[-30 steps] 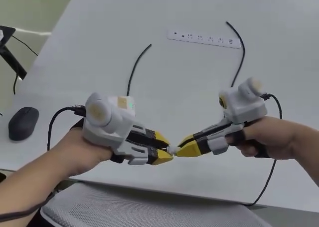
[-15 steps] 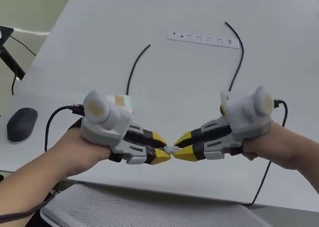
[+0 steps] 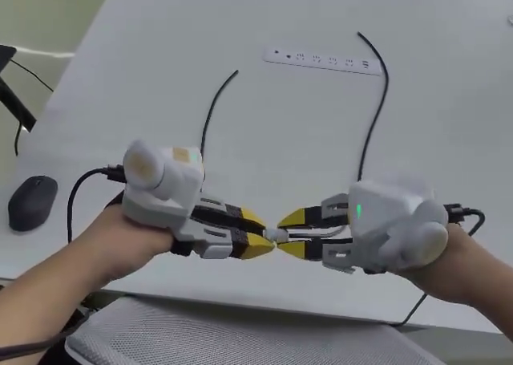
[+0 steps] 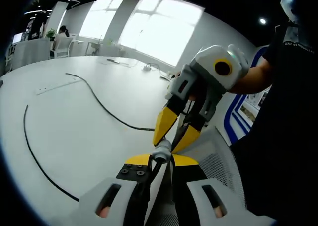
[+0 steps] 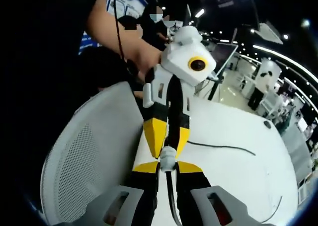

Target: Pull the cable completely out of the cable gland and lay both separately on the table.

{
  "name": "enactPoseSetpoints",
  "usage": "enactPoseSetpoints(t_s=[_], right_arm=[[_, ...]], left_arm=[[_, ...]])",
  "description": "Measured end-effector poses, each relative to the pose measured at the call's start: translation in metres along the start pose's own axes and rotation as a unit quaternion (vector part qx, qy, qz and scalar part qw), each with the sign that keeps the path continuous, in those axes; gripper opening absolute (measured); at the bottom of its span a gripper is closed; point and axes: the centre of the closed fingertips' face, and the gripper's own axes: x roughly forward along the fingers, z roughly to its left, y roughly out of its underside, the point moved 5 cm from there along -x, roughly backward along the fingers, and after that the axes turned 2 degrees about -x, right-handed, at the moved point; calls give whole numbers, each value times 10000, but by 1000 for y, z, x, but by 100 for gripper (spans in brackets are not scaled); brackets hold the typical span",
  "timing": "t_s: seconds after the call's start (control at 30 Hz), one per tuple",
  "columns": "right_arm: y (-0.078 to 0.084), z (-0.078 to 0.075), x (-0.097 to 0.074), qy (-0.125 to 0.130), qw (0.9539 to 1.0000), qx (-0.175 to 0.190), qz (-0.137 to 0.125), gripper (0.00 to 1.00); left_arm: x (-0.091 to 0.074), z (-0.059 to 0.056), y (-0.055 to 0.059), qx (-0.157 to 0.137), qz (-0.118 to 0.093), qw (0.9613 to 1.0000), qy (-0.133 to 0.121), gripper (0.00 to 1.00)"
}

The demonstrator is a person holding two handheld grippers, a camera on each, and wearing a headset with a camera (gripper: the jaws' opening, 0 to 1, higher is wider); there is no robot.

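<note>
A small grey cable gland hangs in the air over the table's near edge, between the two sets of yellow tips. My left gripper comes in from the left and is shut on the gland; a black cable runs from it back between the jaws. My right gripper comes in from the right, its jaws pinching the gland from either side. More black cable trails back between the right jaws.
A white power strip lies at the back of the white table, with two loose black cables in front of it. A dark mouse sits at the left edge. A grey mesh chair is just below the grippers.
The right gripper has rolled over, its camera box now turned down and toward me, and sunk a little. Both of its jaws now show. The left gripper has held its place.
</note>
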Motion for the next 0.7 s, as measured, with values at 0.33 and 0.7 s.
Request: enactPoseSetpoints(t_s=[0.33,0.7], right_arm=[[-1,7,4,415,9943,-892,421,7],[2,5,4,373,9971,-510,420,8]], left_arm=[[3,-1,2,-328,52,9994,35,15],[5,-3,2,-157,57,9999,16,15]])
